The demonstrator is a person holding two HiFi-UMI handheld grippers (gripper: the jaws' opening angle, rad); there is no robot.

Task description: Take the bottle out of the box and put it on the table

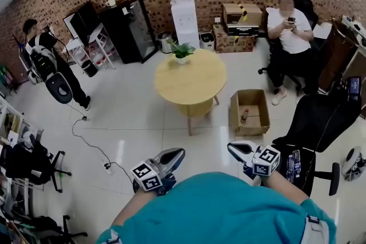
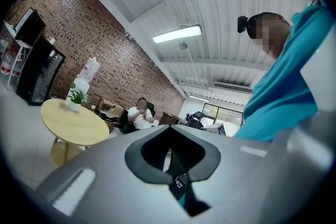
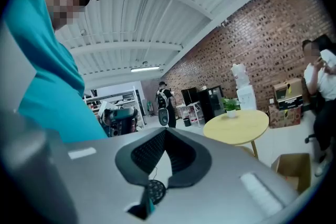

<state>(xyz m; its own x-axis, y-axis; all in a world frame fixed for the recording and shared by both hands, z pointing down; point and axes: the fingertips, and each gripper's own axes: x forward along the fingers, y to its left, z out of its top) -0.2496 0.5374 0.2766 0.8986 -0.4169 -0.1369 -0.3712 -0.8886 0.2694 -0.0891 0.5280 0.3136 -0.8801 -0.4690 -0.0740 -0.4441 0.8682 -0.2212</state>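
— Where is the bottle (image 1: 245, 116) to be found?

— It is seen in the head view, inside the open cardboard box (image 1: 251, 131) on the floor, just right of the round table (image 1: 194, 83). It seems to be stood upright, long axis vertical, though it is too small for that to be settled.

— And how are the grippers held?

— Both are held close to the body, well apart from the box. The left gripper (image 1: 179, 152) is shown with its jaws pressed together on nothing. The right gripper (image 1: 231, 147) is likewise closed and empty.

— Which is better placed?

— The right is judged the nearer, since the box lies ahead of it and slightly to its right. The left would have to be carried across.

— What is given by one view and not another?

— The bottle is shown only from the head. In the right gripper view a corner of the box is caught at the lower right edge, its inside hidden. In the left gripper view the table is seen, but no box.
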